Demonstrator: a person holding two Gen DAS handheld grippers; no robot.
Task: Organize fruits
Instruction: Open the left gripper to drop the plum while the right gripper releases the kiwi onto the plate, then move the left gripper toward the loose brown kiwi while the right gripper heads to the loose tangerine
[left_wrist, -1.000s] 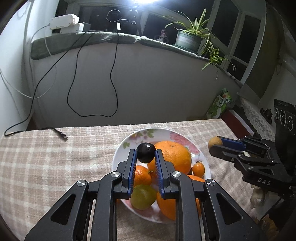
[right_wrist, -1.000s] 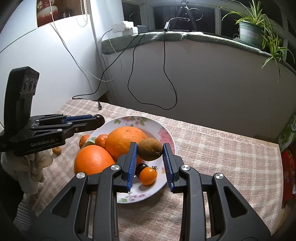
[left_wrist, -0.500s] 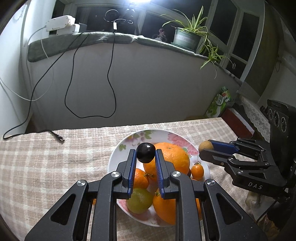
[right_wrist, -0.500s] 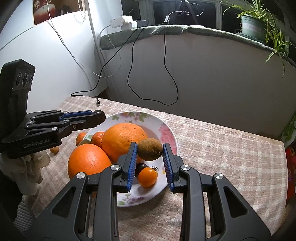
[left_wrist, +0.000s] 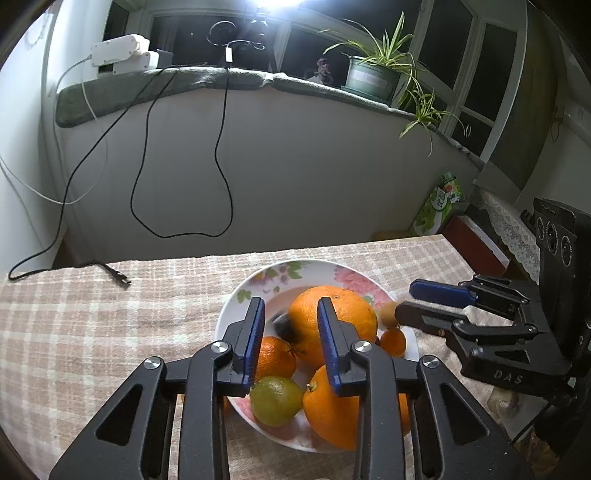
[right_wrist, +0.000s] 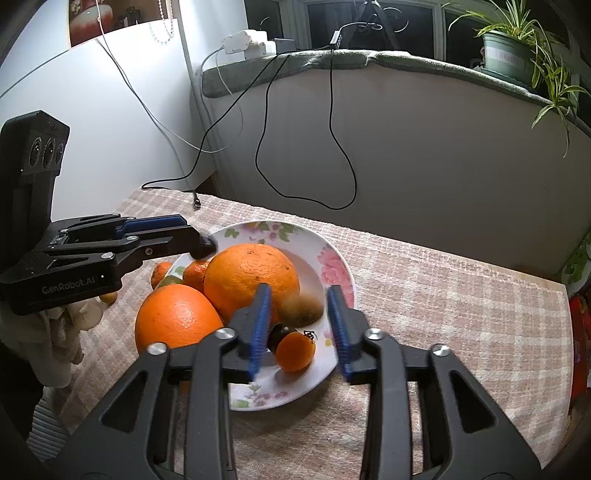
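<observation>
The bench, under a checked cloth, carries a flowered plate heaped with fruit. Largest on it are 2 big oranges: one sits at the middle of the plate, the other lies at the rim on the side nearer the cameras, the 2 touching. Beside them lie a smaller tangerine and a green lime, just apart from each other at the plate's near edge in the left view. A brown kiwi, blurred, lies against the middle orange with its long axis roughly level, running across the right view from left to right; it sits on the plate between the right claw's fingers without clearly touching either one. In front of it are a small orange tomato, its stalk end pointing up and to the right, and a dark round fruit half hidden behind it. Another dark plum, smeared by blur, is against the middle orange's left flank, between the left claw's fingers and free of both. The left claw stands wide, holding nothing, over the plate. The right claw also stands wide, holding nothing.
</observation>
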